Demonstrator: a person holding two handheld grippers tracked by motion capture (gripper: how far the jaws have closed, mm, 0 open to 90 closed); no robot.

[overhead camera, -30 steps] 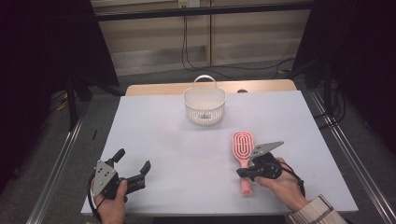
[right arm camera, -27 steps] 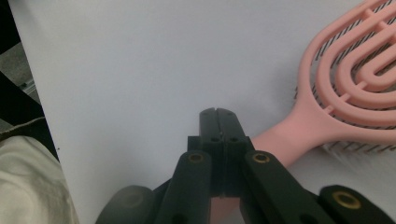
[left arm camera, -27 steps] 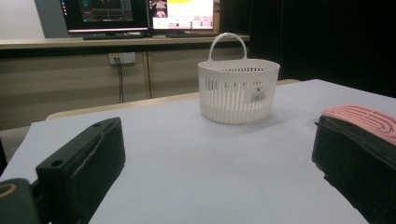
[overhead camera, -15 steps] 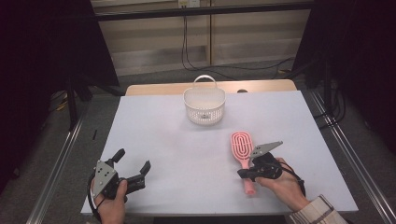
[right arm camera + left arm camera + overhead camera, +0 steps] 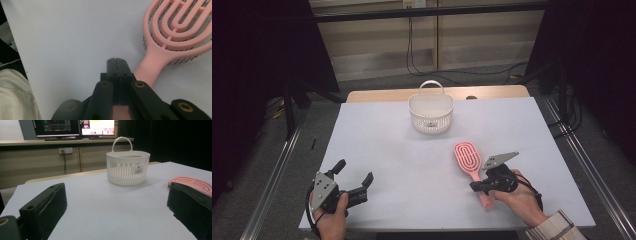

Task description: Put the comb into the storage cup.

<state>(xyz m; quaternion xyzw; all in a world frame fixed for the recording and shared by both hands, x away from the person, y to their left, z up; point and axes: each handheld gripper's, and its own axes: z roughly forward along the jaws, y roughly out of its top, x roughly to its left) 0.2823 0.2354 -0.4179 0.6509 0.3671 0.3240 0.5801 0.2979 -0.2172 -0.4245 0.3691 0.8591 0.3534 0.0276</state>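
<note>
Right claw (image 5: 116, 60) pressed together, nothing pinched, over brush (image 5: 471, 165) handle.
Brush's long axis runs from claw toward basket (image 5: 430, 114); left claw (image 5: 354, 178) spread, well apart.

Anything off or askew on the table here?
Nothing stands out. The white basket stands upright at the far edge, the pink hairbrush lies flat and looks intact, and the table shows no spill.

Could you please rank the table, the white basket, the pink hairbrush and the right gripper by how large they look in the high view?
1. Table, by far the largest.
2. White basket.
3. Pink hairbrush, long but narrow.
4. Right gripper, though it looks close to the hairbrush in size and the hand hides part of it, so these two stay unsure.
</note>
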